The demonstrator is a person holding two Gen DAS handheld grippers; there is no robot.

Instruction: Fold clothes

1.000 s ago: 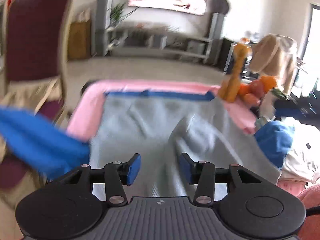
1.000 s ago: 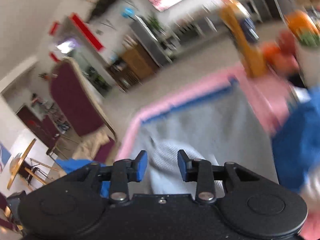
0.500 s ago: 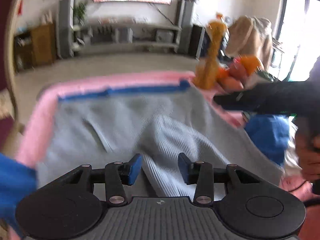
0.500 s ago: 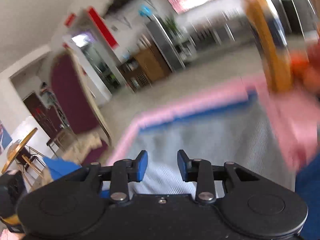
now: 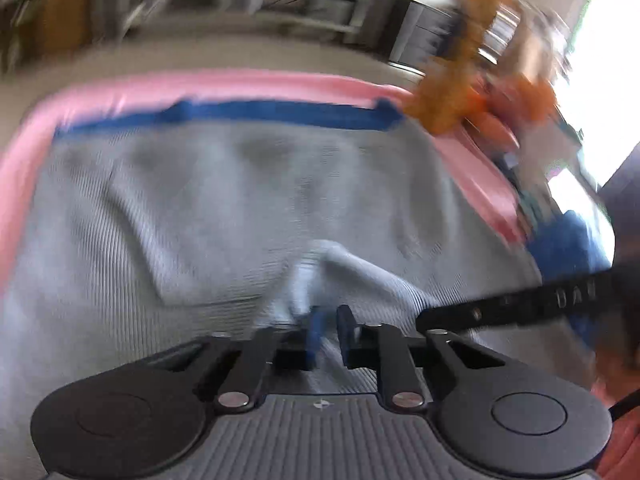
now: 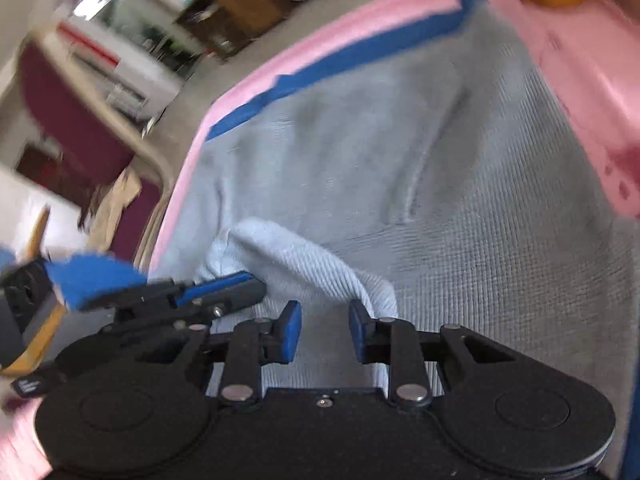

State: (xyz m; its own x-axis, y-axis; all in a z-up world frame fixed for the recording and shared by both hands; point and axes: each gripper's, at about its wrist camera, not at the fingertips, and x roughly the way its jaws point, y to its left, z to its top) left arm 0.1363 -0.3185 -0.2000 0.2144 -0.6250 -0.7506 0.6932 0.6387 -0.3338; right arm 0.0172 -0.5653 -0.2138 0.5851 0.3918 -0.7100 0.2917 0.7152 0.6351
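A grey ribbed garment lies spread across a pink-covered tabletop. Its blue hem band runs along the far edge, and pink cover shows beyond it and along both side edges. The cloth reaches nearly from one side edge to the other. Near the near edge, a raised fold of the same grey knit stands up from the flat cloth — a rounded hump with a paler face.

Left tongs: the jaws have just been closing and now stand almost together, with a narrow gap. A pinch of the grey fold rises directly ahead of and between the blue pads. Motion blur prevents a clear reading of whether the pads press on the cloth. In the right wrist view, the left tongs enter from the left with their tips against the left flank of the hump.

Right tongs: the jaws have just been closing slightly and stand visibly apart. Grey cloth lies in the gap, and the right end of the hump sits just beside the right-hand pad. The pads do not press on it.

An orange plush toy stands at the far right corner of the tabletop. A maroon chair stands beyond the left edge.
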